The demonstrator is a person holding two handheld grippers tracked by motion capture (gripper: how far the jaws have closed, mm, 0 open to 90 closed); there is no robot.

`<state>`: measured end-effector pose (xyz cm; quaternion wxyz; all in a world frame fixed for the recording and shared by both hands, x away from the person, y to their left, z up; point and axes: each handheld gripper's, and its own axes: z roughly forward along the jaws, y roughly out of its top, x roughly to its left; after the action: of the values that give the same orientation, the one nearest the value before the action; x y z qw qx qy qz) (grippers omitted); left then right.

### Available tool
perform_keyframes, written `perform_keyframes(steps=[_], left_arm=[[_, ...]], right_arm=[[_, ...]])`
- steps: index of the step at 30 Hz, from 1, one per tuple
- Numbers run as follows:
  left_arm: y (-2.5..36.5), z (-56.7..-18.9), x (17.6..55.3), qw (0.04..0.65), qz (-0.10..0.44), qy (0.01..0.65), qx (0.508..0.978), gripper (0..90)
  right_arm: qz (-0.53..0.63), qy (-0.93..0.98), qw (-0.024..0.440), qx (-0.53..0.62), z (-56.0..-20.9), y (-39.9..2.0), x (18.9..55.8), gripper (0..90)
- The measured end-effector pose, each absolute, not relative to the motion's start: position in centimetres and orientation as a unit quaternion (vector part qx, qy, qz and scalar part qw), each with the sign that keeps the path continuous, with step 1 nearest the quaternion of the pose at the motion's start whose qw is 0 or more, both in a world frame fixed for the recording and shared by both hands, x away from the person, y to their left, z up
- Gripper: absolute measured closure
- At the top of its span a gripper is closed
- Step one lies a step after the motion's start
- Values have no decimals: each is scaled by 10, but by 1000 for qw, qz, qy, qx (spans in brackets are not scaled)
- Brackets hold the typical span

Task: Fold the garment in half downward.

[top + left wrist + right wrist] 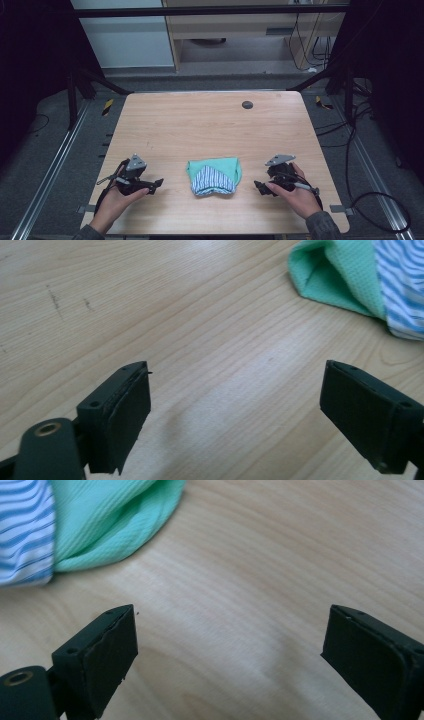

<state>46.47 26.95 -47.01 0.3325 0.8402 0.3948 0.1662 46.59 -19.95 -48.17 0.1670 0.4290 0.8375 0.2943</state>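
One folded cloth (214, 176), mint green with a blue-striped flap, lies near the counter's (210, 125) front edge. We hold the left hand-held gripper (156, 184) and right hand-held gripper (259, 187) either side, jaws wide apart, gripping nothing.

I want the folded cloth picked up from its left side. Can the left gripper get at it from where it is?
Probably yes. The left gripper sits beside the folded cloth with jaws open, and only bare table lies between them.
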Motion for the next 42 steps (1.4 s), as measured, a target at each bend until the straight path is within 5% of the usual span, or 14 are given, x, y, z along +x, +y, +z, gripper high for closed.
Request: perform_keyframes(steps=[26,42], left_arm=[[270,-484,546,334,173,433,819,67],[273,-505,571,352,211,473,779,68]], right_arm=[[294,821,145,467,-483,-203,554,100],[323,754,197,537,-503,-208,585,81]])
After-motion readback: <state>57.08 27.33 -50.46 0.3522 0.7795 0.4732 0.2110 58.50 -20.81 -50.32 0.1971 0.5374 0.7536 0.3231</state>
